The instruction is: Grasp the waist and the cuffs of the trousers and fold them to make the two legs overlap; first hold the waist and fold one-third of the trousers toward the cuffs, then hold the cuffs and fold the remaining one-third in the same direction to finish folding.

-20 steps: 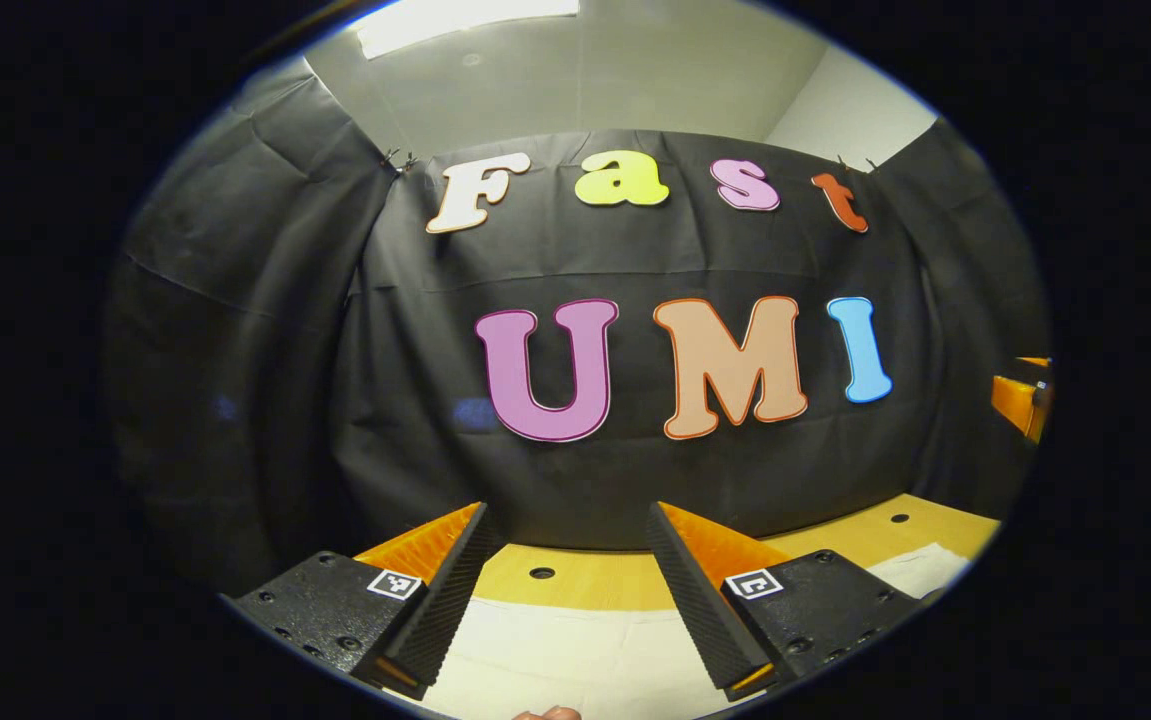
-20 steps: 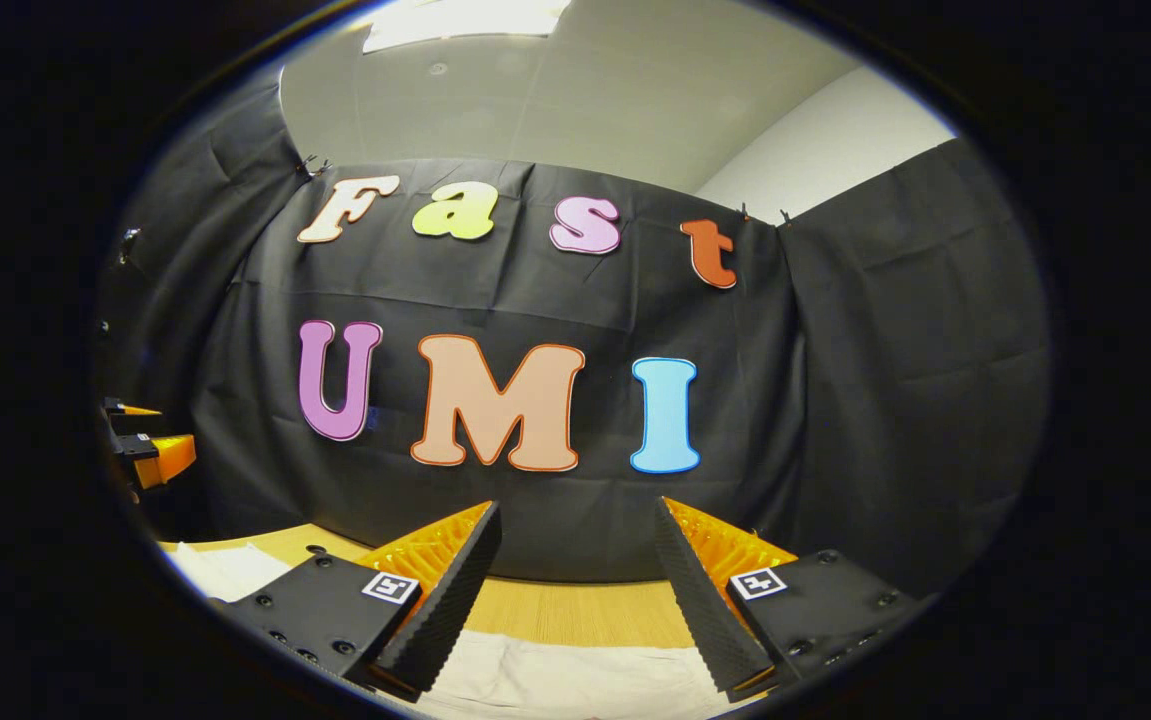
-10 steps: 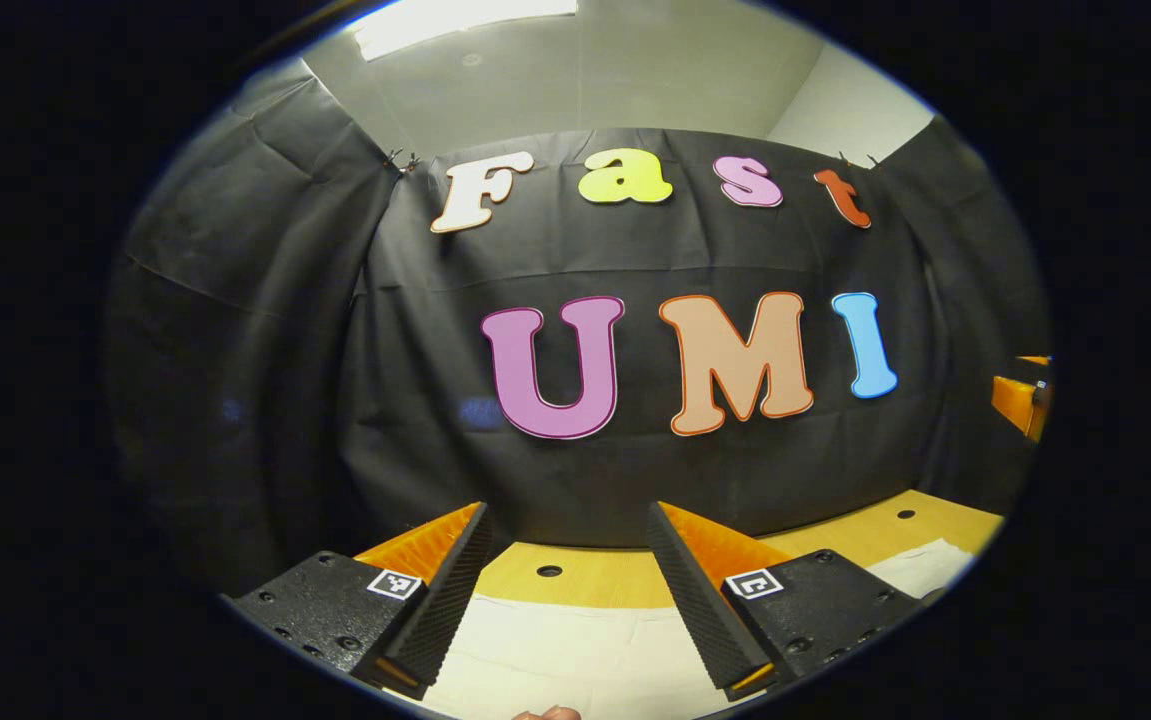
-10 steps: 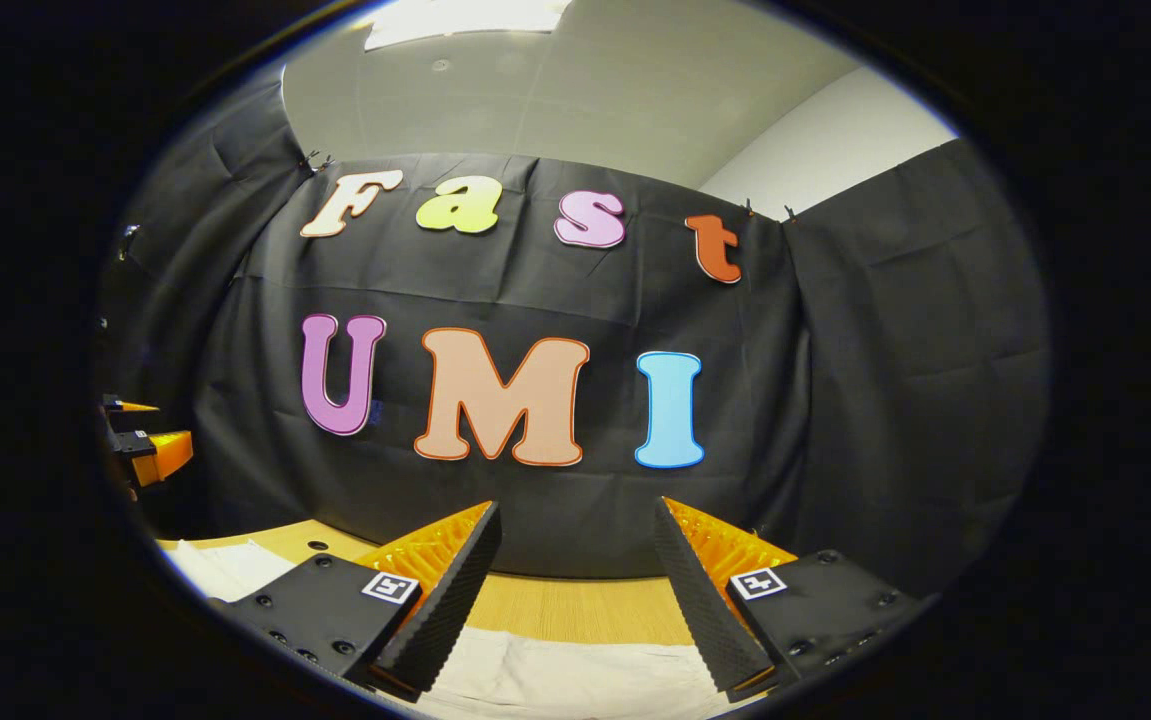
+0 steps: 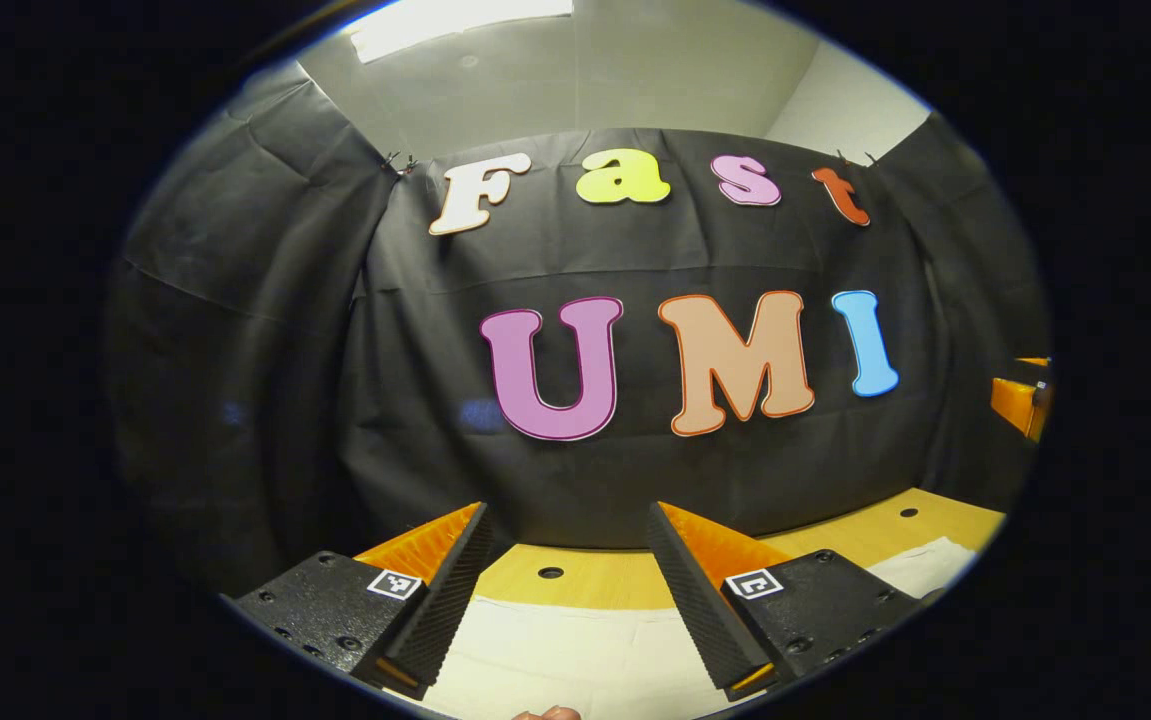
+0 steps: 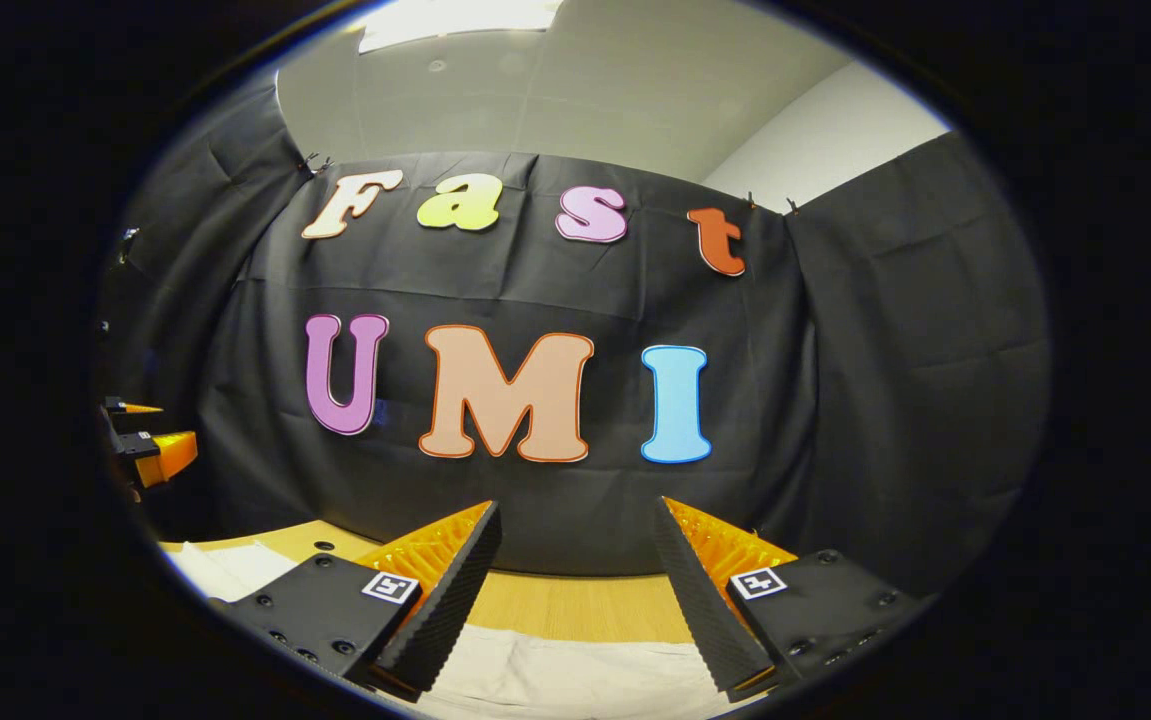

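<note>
Your left gripper [image 5: 567, 520] and right gripper [image 6: 577, 515] both have fingers apart, empty, held level facing the wall, likely staging before reaching down. The pale trousers [image 5: 575, 655] lie flat on the counter [image 5: 585, 580] below and between both fingers, ungrasped.

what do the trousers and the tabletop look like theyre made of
Trousers: looks like pale woven cloth, matte, with soft creases; the fibre cannot be told.
Tabletop: looks like light wood or wood laminate, smooth, with faint grain and dark round holes.
</note>
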The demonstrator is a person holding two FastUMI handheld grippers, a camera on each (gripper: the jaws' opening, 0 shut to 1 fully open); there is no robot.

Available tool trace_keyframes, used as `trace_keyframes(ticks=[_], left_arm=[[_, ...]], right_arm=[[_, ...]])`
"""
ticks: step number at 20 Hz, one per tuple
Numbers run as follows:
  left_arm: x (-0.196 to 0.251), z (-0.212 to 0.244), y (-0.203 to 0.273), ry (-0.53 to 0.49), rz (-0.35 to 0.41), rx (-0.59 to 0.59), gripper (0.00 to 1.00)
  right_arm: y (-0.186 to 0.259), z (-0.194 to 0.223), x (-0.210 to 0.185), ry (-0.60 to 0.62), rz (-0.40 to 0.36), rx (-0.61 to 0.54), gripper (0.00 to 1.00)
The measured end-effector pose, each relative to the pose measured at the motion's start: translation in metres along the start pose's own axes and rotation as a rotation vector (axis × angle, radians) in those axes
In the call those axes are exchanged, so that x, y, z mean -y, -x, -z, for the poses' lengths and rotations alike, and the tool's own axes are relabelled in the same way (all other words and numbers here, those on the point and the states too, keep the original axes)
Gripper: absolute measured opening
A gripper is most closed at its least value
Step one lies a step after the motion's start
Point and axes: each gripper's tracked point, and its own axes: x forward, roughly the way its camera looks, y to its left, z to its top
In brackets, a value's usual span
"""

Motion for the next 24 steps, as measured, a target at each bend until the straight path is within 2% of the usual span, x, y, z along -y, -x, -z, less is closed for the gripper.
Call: trace_keyframes(ticks=[5,9,17,24], left_arm=[[0.001,0.003,-0.001,0.000,0.001,-0.009,0.94],[0.004,0.002,-0.001,-0.003,0.004,-0.007,0.94],[0.007,0.004,-0.003,0.001,-0.002,-0.017,0.94],[0.008,0.011,-0.003,-0.003,-0.009,-0.033,0.94]], right_arm=[[0.002,0.013,0.012,0.081,-0.018,-0.020,0.97],[0.010,0.024,0.032,0.201,-0.029,-0.038,0.97],[0.036,0.069,0.073,0.411,-0.066,-0.147,0.97],[0.077,0.132,0.087,0.676,-0.209,-0.260,0.99]])
